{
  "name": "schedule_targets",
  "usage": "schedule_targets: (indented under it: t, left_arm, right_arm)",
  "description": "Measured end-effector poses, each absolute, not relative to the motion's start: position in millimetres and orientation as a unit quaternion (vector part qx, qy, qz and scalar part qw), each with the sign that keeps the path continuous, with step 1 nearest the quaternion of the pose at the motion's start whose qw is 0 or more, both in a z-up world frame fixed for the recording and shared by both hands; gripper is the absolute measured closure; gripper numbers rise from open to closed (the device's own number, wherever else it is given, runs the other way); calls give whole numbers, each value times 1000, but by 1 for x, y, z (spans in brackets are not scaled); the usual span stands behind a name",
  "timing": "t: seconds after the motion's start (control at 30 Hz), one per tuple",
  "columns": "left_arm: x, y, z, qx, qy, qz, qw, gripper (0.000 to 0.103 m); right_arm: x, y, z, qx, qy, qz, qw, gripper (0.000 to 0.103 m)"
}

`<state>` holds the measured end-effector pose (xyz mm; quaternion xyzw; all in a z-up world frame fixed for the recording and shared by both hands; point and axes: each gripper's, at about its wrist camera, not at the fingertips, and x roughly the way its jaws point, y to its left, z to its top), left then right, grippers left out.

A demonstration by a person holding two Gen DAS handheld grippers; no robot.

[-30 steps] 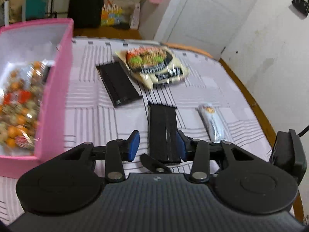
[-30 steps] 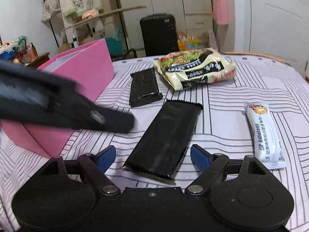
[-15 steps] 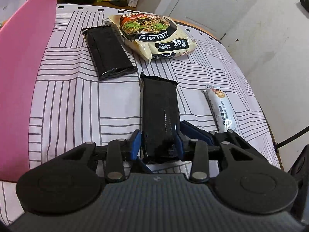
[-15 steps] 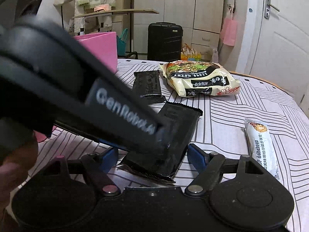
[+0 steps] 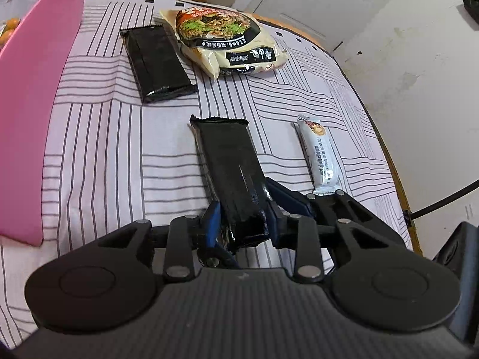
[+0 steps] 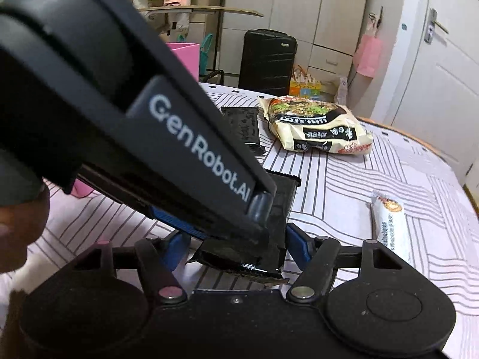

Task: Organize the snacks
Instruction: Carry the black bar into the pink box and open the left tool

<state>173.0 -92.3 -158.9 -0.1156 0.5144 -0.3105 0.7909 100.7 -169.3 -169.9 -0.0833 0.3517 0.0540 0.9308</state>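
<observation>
Since the earlier frame, the left gripper has clamped the near end of the black snack packet on the table. The right gripper, jaws just closing, straddles the packet without contact.

Home bedroom, wardrobe, suitcase

Black packets: I count two — one near, one farther.
Noodle bags: one.
White bars: one.
Pink boxes: one.
</observation>
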Motion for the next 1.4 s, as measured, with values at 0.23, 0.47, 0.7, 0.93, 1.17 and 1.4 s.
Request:
schedule_targets:
  t: [0.23,0.47,0.7,0.93,1.17,1.4]
  left_arm:
    - [164,-90,-149,-118,514,-310,791,73]
    - [154,-84,-128,-123,521,-311,785,73]
    - [138,-80,-98,-103,509,-312,795,73]
    - [126,-71,-75,-89,500,-306,805,73]
    - [115,-58,-52,-85,484,-306,815,73]
    - [110,-30,-24,-82,448,-272,848,73]
  right_arm:
    - [82,-155,-155,-108,346,59,930,30]
    - [59,-142,-132,-122,345,66,928,30]
    - [45,-135,-106,-118,340,67,930,30]
    - [26,-116,-90,-128,336,70,931,30]
    - [21,-98,-70,-144,325,79,932,30]
    - [24,-60,-51,-181,291,108,933,31]
